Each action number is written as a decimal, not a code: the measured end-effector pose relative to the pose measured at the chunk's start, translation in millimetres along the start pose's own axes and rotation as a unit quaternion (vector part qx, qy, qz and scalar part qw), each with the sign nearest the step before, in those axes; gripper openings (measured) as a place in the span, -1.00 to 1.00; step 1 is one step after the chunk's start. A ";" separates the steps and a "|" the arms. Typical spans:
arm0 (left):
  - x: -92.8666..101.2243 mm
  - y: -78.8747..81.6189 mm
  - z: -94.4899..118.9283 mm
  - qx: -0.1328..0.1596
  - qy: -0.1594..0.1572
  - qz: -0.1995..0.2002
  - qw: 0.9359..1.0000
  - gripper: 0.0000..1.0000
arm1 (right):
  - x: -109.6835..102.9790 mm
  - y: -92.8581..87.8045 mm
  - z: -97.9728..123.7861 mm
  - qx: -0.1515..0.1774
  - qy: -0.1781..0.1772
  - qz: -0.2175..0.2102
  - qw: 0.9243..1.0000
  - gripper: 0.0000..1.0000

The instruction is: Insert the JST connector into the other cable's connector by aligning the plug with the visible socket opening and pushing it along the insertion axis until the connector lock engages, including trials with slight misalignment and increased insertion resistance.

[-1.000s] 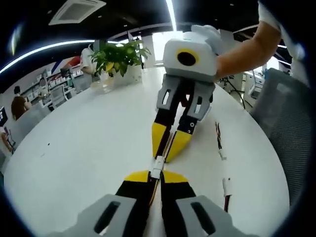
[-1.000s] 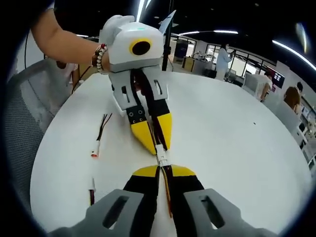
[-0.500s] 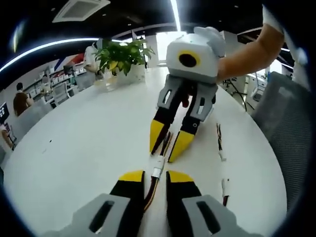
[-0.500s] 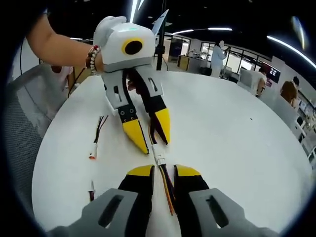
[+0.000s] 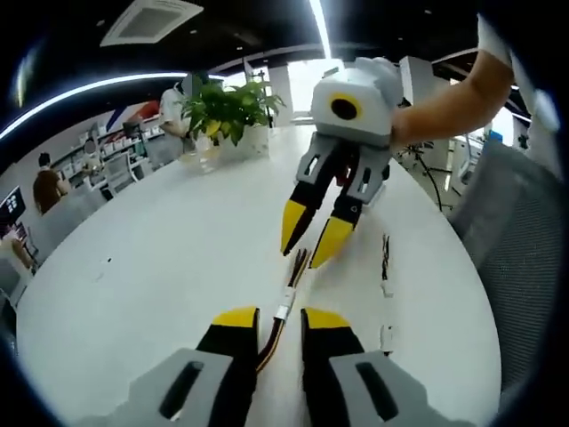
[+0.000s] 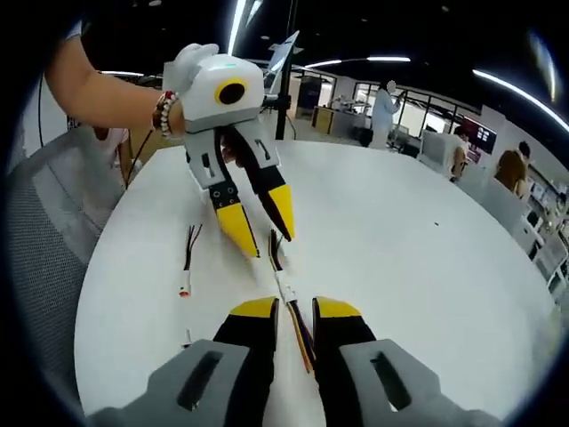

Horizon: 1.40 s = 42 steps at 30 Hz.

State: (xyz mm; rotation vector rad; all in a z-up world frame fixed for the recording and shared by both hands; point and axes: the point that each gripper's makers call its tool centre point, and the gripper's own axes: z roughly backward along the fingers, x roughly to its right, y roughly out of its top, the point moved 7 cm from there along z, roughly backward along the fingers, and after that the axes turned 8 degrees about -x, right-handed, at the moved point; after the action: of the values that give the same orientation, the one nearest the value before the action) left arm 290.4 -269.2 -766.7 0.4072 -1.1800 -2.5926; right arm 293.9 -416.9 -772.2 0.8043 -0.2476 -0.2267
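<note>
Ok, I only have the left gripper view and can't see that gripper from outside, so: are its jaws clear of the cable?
Observer: Yes. In the right gripper view the left gripper is open, and its yellow tips look raised above the cable.
Operator: And the other one?
Observer: The right gripper is open too. The cable lies loose in the gap between its jaws.
Operator: Anything on the hand holding the left one?
Observer: A beaded bracelet on the wrist.

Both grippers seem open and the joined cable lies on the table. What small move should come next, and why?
Probably lift both away: the left gripper and right gripper are open, and the joined cable lies free on the white table, apparently mated.
</note>
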 end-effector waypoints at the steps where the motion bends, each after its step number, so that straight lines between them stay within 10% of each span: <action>1: 2.1 1.7 3.3 0.002 0.003 0.000 1.000 -0.76 | -1.5 1.2 3.7 0.002 -0.003 0.001 1.000 -0.75; 42: 75.6 -25.0 35.9 -0.017 -0.035 0.030 0.999 -0.62 | -76.3 -13.0 34.3 -0.015 0.001 0.005 1.000 -0.74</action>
State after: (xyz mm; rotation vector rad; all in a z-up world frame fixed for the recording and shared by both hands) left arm 204.6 -255.0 -774.0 0.2731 -1.1497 -2.5909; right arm 209.8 -426.6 -768.9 0.7741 -0.2452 -0.2197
